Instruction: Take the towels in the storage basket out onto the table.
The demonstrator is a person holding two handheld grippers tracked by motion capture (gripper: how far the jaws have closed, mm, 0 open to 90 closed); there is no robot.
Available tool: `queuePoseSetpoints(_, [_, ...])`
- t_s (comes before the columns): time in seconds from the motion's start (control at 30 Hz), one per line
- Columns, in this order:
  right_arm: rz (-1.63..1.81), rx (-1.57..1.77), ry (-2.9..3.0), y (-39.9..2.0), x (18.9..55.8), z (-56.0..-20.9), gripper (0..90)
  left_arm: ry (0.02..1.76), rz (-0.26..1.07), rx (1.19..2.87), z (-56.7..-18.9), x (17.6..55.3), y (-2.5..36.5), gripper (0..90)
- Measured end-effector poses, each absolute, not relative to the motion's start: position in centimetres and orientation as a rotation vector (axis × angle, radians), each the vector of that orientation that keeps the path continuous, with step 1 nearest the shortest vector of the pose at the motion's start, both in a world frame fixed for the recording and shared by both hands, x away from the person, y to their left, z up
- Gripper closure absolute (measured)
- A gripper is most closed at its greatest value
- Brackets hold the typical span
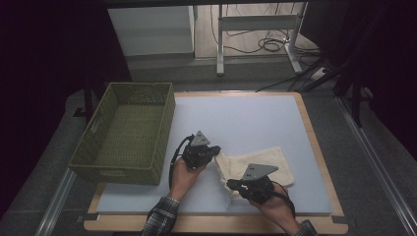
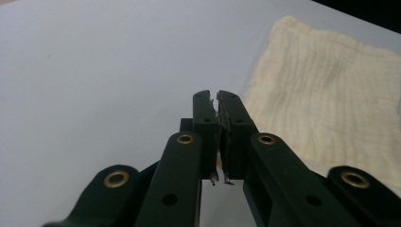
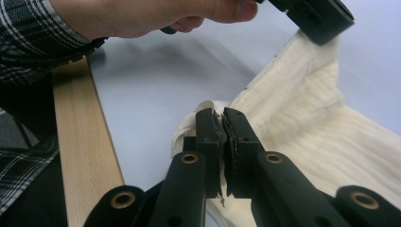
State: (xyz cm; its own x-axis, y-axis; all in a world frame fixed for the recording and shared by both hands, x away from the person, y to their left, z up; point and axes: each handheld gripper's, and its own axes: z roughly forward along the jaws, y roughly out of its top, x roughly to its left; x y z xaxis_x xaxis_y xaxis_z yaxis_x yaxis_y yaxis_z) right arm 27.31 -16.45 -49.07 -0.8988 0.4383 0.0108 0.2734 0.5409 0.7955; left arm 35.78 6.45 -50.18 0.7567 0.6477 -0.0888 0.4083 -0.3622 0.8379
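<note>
A cream cloth point(image 1: 258, 164) lies on the pale blue mat point(image 1: 246, 118), right of centre. My left gripper point(image 1: 216, 150) points right at the cloth's left corner with its jaws shut. In the left gripper view the jaws point(image 2: 217, 99) are pressed together and the cloth point(image 2: 326, 90) spreads just right of them. My right gripper point(image 1: 231, 184) sits at the cloth's near-left corner. In the right gripper view the jaws point(image 3: 221, 116) are shut with bunched cloth point(image 3: 307, 127) around the tips. A raised ridge of cloth runs from there up to the left gripper point(image 3: 321, 21).
A green woven basket point(image 1: 162, 132) stands on the table's left side, close to the left hand. The mat lies on a wooden tabletop whose near edge point(image 3: 85, 142) runs beside the right gripper. A plaid sleeve point(image 3: 28, 33) reaches in. Desk legs and cables stand beyond the table.
</note>
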Motion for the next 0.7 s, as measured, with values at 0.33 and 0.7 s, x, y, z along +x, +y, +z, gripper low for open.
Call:
queuePoseSetpoints(0.33, [1.298, 0.705, 2.513, -20.5, 27.1, -48.5, 85.7, 0.705, 0.315, 2.030, -49.3, 36.8, 2.6, 86.9])
queuePoseSetpoints(0.7, [1.282, 0.828, 2.448, -24.7, 27.4, -48.8, 85.7, 0.625, 0.314, 2.075, -48.9, 38.4, -2.2, 86.9])
